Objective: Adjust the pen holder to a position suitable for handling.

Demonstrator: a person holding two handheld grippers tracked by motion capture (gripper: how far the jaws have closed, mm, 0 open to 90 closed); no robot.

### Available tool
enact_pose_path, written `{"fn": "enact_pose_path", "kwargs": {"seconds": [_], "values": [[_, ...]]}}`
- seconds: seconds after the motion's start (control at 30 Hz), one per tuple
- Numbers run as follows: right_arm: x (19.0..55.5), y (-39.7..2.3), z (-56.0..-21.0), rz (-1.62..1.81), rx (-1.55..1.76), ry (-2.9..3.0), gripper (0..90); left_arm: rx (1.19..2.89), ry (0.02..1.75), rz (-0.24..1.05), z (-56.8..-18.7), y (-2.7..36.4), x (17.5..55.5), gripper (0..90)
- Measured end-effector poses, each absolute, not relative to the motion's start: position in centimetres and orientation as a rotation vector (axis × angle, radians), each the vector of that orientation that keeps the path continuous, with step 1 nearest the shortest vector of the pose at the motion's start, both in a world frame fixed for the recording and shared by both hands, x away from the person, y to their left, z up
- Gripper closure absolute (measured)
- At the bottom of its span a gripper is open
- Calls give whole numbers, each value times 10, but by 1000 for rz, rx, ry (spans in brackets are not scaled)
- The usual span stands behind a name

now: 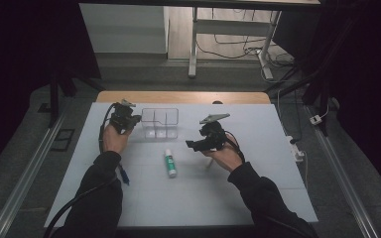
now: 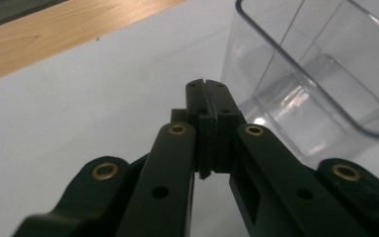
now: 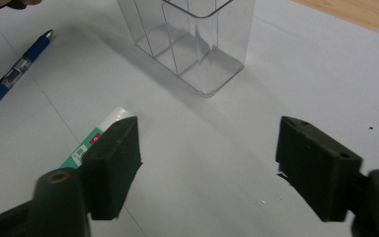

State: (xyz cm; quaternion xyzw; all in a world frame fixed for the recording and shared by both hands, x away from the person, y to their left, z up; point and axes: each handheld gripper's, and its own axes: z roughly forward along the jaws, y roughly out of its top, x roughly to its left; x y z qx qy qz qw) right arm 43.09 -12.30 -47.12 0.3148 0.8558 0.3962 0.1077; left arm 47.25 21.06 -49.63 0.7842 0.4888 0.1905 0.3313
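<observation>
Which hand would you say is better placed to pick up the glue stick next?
Right. The right gripper is open beside the glue stick, which lies by its jaw; the left gripper is shut, by the clear organizer.

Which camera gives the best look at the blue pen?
The right gripper view: the blue pen lies close, showing its tip and clear middle. The high view shows a small blue bit beside the left sleeve.

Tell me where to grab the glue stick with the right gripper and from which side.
Grip the glue stick across the middle of its round body, coming from above. It lies flat on the white table, cap end toward the person, so the open right gripper should probably straddle it crosswise.
</observation>
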Motion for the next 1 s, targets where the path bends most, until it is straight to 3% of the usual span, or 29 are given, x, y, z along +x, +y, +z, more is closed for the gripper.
{"fn": "enact_pose_path", "kwargs": {"seconds": [0.13,0.47,1.0], "values": [[431,-123,-471,1154,903,2540,406,2066,1264,510,-496,206,479,885],[439,-127,-471,1165,885,2566,887,2074,1245,497,-495,204,485,885],[453,-124,-480,1104,927,2555,894,2104,1152,428,-495,178,480,886]]}}
